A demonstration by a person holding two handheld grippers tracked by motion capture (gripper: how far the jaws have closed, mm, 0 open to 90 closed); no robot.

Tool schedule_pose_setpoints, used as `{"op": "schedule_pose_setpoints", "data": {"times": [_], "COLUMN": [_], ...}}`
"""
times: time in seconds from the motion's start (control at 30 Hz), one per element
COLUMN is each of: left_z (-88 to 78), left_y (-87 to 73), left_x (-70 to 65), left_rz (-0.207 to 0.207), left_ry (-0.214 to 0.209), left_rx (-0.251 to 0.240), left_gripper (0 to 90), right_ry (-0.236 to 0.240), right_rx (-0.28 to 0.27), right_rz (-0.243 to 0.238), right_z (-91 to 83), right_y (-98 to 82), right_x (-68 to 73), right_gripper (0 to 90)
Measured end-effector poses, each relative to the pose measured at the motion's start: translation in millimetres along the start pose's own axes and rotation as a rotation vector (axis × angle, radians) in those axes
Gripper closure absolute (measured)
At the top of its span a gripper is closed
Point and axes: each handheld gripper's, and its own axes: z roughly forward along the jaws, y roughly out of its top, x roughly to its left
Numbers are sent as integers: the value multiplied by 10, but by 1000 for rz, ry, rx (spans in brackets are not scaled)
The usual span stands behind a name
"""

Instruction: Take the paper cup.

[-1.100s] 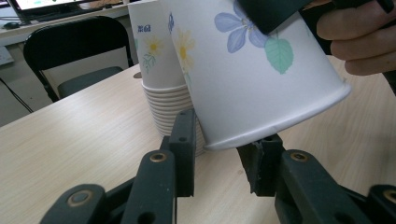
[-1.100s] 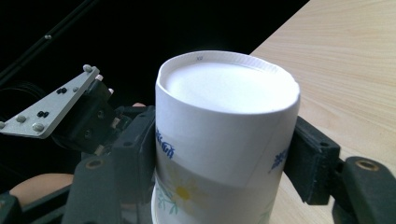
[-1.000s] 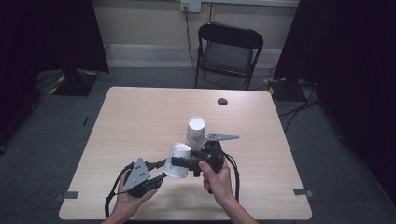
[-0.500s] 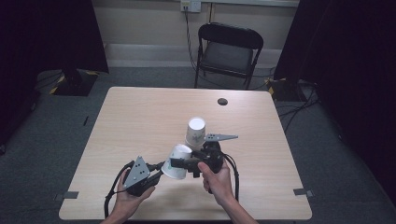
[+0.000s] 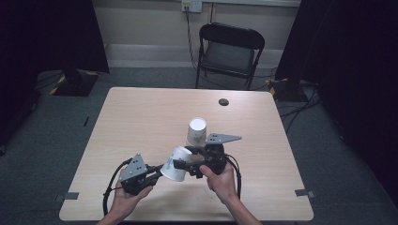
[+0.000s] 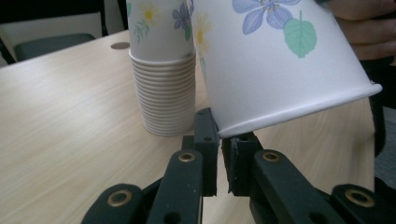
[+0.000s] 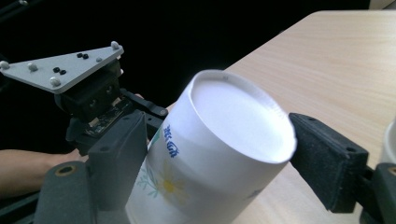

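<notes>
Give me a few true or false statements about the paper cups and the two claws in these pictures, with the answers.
1. The left claw pinches the rim of a tilted paper cup. True.
2. The right claw is clamped tight on that cup. False: its jaws have just been opening, and a gap shows at the right pad, with the cup between them.
3. A stack of cups stands upside down on the table. True.
4. The cups are plain white. False: they carry printed flowers and leaves.
5. A folding chair stands beyond the table's far edge. True.
</notes>
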Motion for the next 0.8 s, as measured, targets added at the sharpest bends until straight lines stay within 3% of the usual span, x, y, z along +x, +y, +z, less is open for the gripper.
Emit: {"op": "schedule_pose_setpoints", "data": {"times": [0.2,0.37,0.6,0.8], "left_z": [2,-16,17,99], "left_y": [-17,-18,-52,-89], "left_x": [75,133,195,183], "left_rz": [-68,-113,-140,-131], "left_ry": [-26,-27,3,-17], "left_rx": [24,29,97,186], "left_gripper": [853,853,855,855], "right_ry": [-65,-89,-131,-107], "right_rx": [-7,11,62,107], "right_rz": [-71,-129,-234,-320], "right_z": [-89,-173,-199,-145], "right_y": [26,43,18,-15], "right_x": [-9,-14,41,103], "right_gripper": [270,319,432,436]}}
